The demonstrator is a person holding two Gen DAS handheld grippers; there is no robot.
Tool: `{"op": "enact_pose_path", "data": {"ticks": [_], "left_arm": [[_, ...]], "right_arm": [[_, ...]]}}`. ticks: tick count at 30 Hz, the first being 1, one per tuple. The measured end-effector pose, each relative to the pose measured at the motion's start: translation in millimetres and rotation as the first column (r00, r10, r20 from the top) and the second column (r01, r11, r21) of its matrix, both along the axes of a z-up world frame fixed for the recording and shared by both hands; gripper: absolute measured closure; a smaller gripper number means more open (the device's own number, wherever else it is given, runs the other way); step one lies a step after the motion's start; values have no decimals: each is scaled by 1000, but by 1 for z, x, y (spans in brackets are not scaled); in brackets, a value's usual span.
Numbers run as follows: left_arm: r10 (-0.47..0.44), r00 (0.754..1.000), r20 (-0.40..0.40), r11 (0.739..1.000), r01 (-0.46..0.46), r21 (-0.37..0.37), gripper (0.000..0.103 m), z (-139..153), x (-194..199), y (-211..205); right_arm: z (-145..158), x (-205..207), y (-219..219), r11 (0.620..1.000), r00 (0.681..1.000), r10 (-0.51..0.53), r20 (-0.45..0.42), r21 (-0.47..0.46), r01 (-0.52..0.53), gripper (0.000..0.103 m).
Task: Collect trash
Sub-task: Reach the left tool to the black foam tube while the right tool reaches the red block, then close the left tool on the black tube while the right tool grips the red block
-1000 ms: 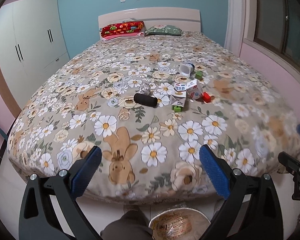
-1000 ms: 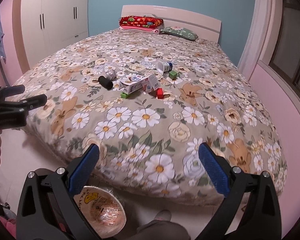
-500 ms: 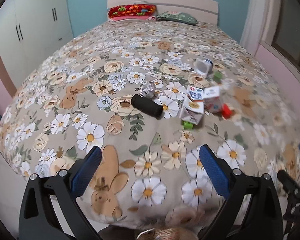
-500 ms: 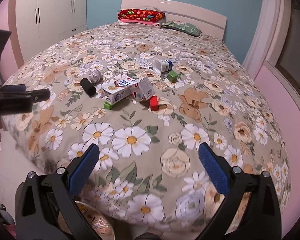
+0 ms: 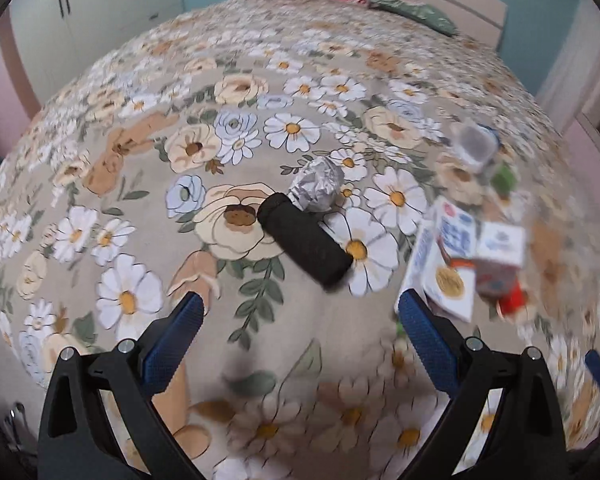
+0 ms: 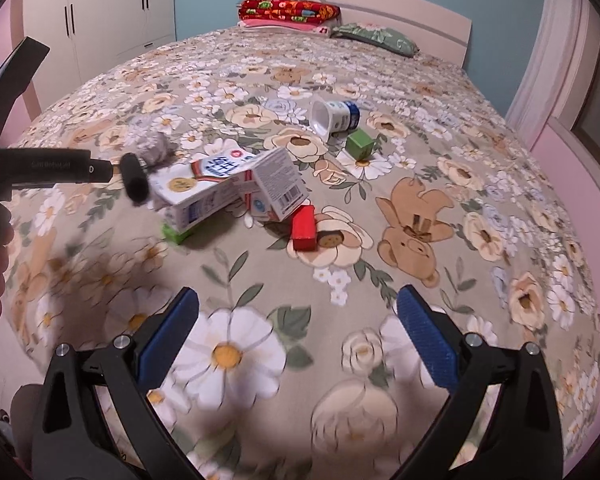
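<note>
On the floral bedspread (image 5: 132,200) lie a black cylinder (image 5: 304,242), a crumpled foil ball (image 5: 316,184) touching its far end, two white milk cartons (image 5: 448,264) (image 6: 274,184), a red block (image 6: 304,228), a green block (image 6: 359,144) and a tipped white yogurt cup (image 6: 332,118). My left gripper (image 5: 300,332) is open and empty, hovering just short of the black cylinder. My right gripper (image 6: 298,324) is open and empty, low over the bed in front of the cartons. The left gripper's body shows at the left edge of the right wrist view (image 6: 40,168).
A second green block (image 6: 176,234) sits under the left carton (image 6: 196,188). Red and green pillows (image 6: 288,12) lie by the headboard. White wardrobes (image 6: 100,20) stand at left, a pink wall and window ledge (image 6: 572,168) at right.
Both grippers have moved forward and lower over the bed. The left one has closed in on the black cylinder and foil ball. The bowl on the floor has dropped out of view.
</note>
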State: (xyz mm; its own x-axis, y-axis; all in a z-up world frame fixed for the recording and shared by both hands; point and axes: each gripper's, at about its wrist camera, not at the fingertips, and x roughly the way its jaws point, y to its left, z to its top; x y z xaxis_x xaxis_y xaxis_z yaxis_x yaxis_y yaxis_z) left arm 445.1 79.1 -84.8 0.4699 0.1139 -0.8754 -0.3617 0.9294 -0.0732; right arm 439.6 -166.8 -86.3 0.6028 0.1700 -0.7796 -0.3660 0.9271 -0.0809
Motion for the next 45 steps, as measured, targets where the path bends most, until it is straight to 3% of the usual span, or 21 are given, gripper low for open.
{"op": "enact_pose_path", "data": {"ticks": [10,12,16,19,24,27,28,30,39,45], "left_arm": [[91,992,-84,994,-95,-47,4,-40,52,12],[90,991,-96,994,-96,-60,9,-47,57,12],[87,987,-133,988,-103,-116,19,-62,66,14],[84,988,-133,989,-99,-109,22,-67,69,13],[88,987,-131,987,-105,-126,47,-67,72,17],[74,990,-123,988,-89,-124,51,-66,72,18],[59,991,-123,990,-74,-117,51,-65,73,17],[33,992,-121,993,-46,-105,57,-64,72,16],[-65,992,-110,996,58,-66,59,-48,54,8],[-117,992,-49,993,115,-38,59,-8,27,2]], "right_arm": [[-39,66,10,999,998,2,-68,39,1,7],[-44,76,12,999,997,9,-77,49,-5,11],[-58,95,14,1000,991,4,-135,19,-1,29],[-63,101,13,1000,990,10,-142,24,-6,34],[-63,110,13,999,990,10,-144,41,-5,53],[-64,109,15,999,988,28,-153,46,-21,70],[-63,109,14,998,987,35,-158,54,-27,82],[-60,106,10,998,986,35,-161,63,-25,82],[-36,84,-8,999,989,16,-144,52,-9,82],[3,60,-16,998,995,20,-97,57,-14,82]]}}
